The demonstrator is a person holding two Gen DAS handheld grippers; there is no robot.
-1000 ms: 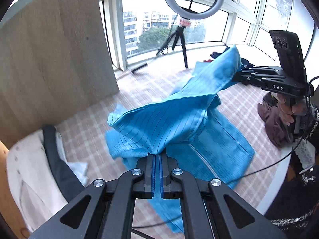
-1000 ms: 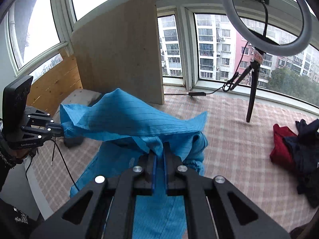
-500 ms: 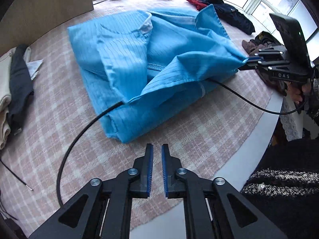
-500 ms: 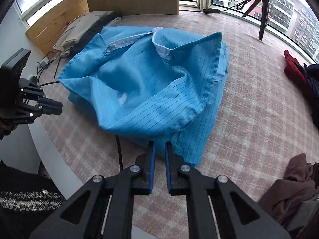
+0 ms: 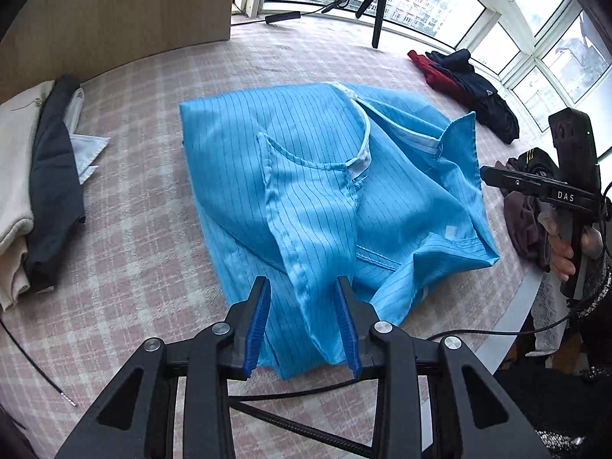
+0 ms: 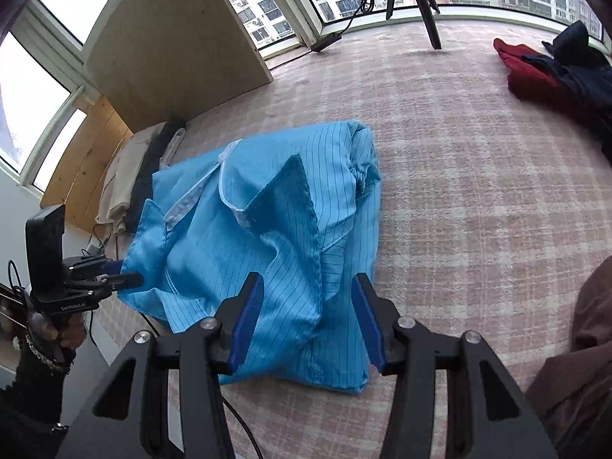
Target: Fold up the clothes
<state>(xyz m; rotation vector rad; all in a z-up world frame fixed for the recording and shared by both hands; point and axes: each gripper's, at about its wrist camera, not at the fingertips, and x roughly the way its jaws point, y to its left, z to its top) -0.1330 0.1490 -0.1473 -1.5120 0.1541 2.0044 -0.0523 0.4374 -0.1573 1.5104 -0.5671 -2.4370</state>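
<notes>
A blue pinstriped garment (image 5: 306, 191) lies loosely folded on the pink checked tablecloth (image 5: 153, 260); it also shows in the right wrist view (image 6: 267, 237). My left gripper (image 5: 304, 325) is open, its blue pads on either side of a raised fold at the garment's near edge, not pinching it. My right gripper (image 6: 304, 321) is open over the garment's near right part. In the left wrist view the right gripper (image 5: 485, 176) sits at the garment's right corner. In the right wrist view the left gripper (image 6: 126, 273) sits at its left edge.
Folded beige and dark clothes (image 5: 34, 199) are stacked at the left. Red and navy clothes (image 5: 463, 88) lie at the back right, brown ones (image 5: 524, 225) near the right edge. A tripod (image 5: 376, 11) and a wooden board (image 5: 114, 11) stand at the back. A black cable (image 5: 344, 386) runs along the table's front edge.
Both grippers have opened and released the garment, which was held up a second ago. It has dropped onto the table in a fold.
</notes>
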